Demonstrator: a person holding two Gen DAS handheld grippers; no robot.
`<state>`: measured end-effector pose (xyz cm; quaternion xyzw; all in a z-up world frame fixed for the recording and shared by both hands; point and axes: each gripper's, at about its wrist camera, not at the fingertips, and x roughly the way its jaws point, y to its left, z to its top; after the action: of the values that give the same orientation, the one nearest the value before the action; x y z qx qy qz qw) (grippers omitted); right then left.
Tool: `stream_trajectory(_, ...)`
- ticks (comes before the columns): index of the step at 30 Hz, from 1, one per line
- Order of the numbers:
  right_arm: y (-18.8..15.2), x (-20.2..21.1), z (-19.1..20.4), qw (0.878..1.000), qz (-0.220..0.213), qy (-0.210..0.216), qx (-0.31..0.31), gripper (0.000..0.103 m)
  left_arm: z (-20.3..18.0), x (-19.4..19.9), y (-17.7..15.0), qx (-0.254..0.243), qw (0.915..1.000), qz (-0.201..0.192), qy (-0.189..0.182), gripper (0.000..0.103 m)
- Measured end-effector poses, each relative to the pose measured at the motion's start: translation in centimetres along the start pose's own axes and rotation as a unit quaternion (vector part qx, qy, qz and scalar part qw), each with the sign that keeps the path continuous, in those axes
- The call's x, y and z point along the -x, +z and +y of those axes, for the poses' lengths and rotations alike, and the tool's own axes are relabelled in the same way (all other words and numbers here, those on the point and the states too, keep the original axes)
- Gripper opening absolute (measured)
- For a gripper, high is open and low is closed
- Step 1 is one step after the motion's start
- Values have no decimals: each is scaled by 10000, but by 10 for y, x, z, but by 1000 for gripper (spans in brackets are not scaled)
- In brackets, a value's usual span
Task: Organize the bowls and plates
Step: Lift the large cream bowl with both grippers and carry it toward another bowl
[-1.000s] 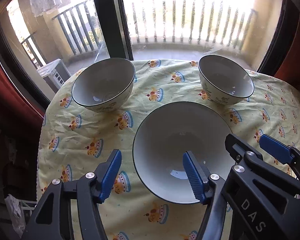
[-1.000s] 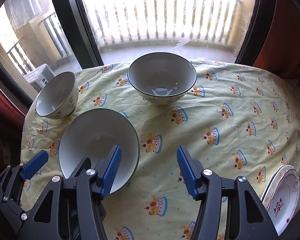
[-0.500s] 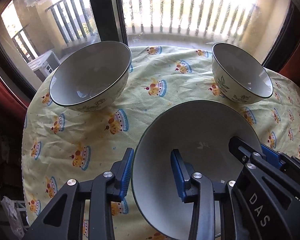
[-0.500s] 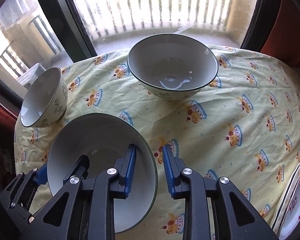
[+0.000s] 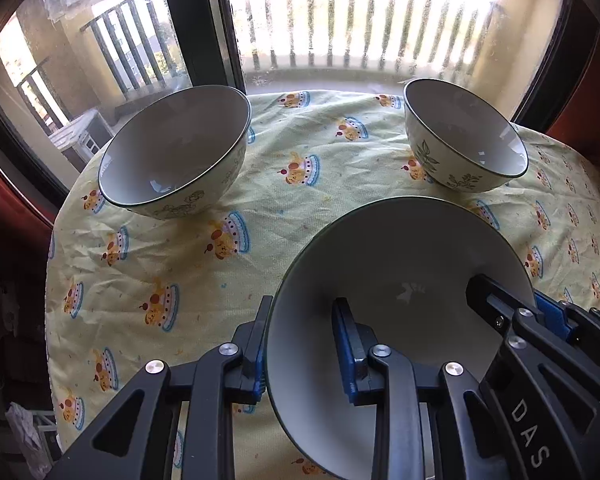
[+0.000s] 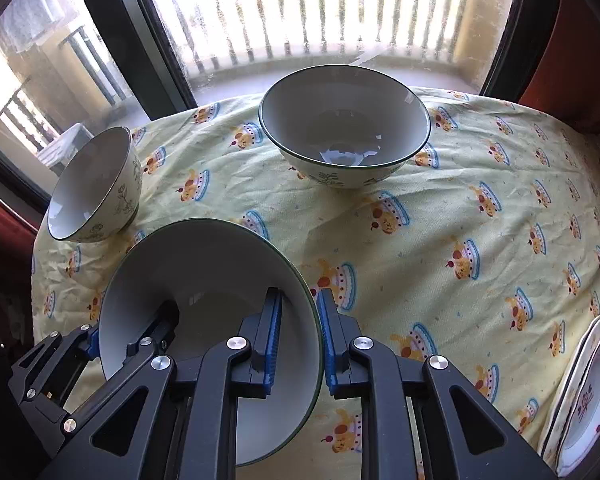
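The large bowl looks like glazed ceramic, smooth and faintly glossy inside; the two bowls at eleven o'clock and one o'clock show the same shiny glaze with bright highlights. The tablecloth is matt, creased woven cloth. Both grippers are matt black plastic with ribbed blue pads, probably rubber, and shiny metal screws.

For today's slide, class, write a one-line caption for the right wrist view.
Both claws, right and left, grip the large bowl's opposite rims on the cake-print tablecloth.
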<state>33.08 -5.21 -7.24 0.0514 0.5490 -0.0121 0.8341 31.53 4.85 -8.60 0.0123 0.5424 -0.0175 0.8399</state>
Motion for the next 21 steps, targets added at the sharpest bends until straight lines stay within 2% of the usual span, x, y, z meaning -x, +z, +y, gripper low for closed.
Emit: stream_trajectory(21, -65, 60, -66, 9995, 32, 147, 287, 22, -69, 60, -76, 343, 9994, 31, 98, 27)
